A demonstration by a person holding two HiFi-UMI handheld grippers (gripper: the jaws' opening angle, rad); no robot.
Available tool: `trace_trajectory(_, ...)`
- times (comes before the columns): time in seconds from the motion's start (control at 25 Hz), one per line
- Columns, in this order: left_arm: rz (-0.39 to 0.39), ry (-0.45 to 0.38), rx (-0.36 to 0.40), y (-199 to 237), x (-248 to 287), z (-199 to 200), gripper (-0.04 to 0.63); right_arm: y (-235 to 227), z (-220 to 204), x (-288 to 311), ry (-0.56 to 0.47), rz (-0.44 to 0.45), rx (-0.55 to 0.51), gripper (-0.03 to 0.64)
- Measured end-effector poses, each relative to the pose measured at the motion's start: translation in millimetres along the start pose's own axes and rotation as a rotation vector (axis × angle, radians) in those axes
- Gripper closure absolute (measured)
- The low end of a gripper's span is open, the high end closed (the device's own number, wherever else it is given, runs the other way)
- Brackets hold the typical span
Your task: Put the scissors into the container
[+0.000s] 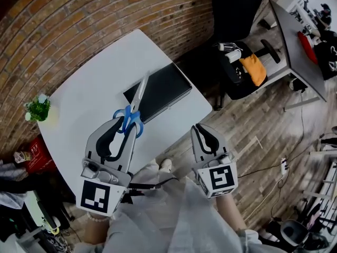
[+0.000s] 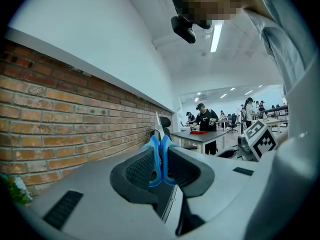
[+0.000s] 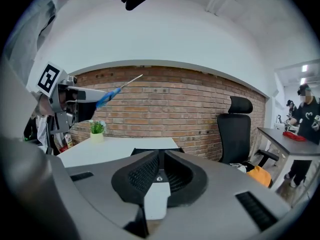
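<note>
The right gripper is nearest the operator, off the table's near edge and over the wooden floor. Its jaws are pressed together with nothing between them. It takes no part in the carry.

The left gripper is level with it on the other side. Its jaws are closed onto the blue handle loops of the scissors, so the pads meet only the two thin plastic rims. The blades are together and project forward and upward, clear of every surface. In the head view the tips overlie the near-left corner of the container. The scissors are therefore held in the air and not yet deposited.

The container is a flat, shallow black box. It lies on the white table, close to the edge that faces the office chair. A small potted plant stands well apart at the far-left side, against the brick wall.

Probable faults from this position:
- Pivot in the grip. The hold is narrow and the blades form a long lever, so a quick tilt may swing the tips down.
- Rim strike. A tip-first descent at the corner may catch the wall and shift the box towards the table edge.
- Bounce-out. The walls look low, so release from height may throw the scissors back onto the table.
</note>
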State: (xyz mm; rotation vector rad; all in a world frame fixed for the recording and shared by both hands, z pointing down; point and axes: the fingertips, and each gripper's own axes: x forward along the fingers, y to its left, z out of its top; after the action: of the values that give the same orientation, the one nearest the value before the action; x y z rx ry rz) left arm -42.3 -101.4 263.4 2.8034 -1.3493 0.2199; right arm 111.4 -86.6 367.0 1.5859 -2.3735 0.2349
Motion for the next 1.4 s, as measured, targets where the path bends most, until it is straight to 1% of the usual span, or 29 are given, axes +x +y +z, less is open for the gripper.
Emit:
trace_trajectory(0.24,0.010,0.028,-0.017,16,5,-11,0.491,1,-14,30,0.042,0.038,-0.028,0.557)
trace_trajectory(0.44,0.032,0.031,-0.039,29,9,-20,0.491,8,-29,59,0.083,0.071,-0.048,0.557)
trace_trajectory(0.56,0.040,0.041,-0.053,35,9,-26,0.491,10,-43,76,0.122,0.088,-0.063,0.557)
trace_trajectory(1.12,0.107,0.097,-0.069,44,12,-51,0.491,0,-108,136,0.279,0.172,-0.087,0.554)
trace_trajectory(1.2,0.115,0.102,-0.075,44,12,-53,0.491,0,-117,144,0.299,0.188,-0.089,0.544)
trace_trajectory(1.28,0.122,0.109,-0.077,44,12,-55,0.491,-1,-125,150,0.319,0.203,-0.091,0.515)
trace_trajectory(1.4,0.132,0.117,-0.073,43,13,-57,0.491,-4,-135,158,0.337,0.216,-0.095,0.514)
